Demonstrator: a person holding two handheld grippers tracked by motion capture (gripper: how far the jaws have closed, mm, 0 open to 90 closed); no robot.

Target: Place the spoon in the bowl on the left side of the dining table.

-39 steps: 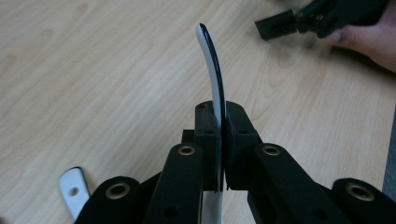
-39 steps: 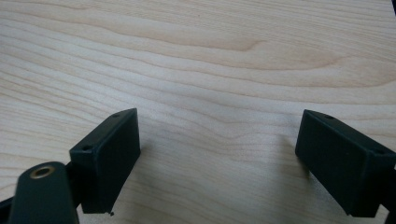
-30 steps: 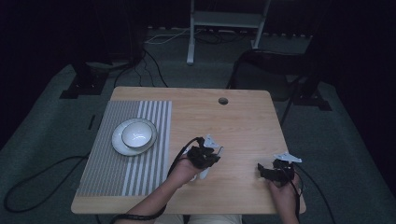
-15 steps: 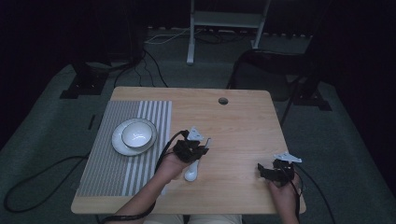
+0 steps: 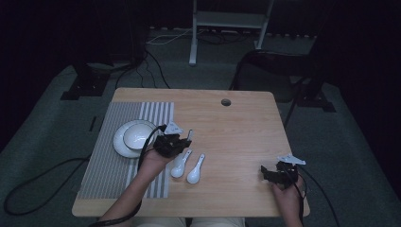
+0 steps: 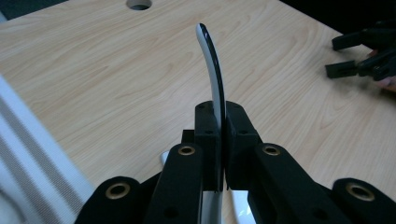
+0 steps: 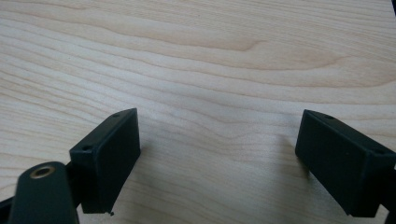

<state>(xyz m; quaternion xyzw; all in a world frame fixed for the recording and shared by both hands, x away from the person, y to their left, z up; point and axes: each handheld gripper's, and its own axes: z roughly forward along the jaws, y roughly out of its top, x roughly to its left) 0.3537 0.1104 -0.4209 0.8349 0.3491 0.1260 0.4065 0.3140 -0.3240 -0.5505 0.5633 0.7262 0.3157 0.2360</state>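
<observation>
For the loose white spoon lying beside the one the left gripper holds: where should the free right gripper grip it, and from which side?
Probably by the handle, from above. The loose spoon lies flat on the table, bowl toward the person, its narrow handle angling away toward the far right. The right gripper is open; closing its jaws across that thin handle suits it better than the wider bowl.

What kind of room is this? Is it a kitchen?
Probably not a kitchen. It looks like a dim lab or studio set up for recording: cables trail over a carpeted floor, equipment stands ring the wooden table, and only a bowl and spoons are laid out.
</observation>
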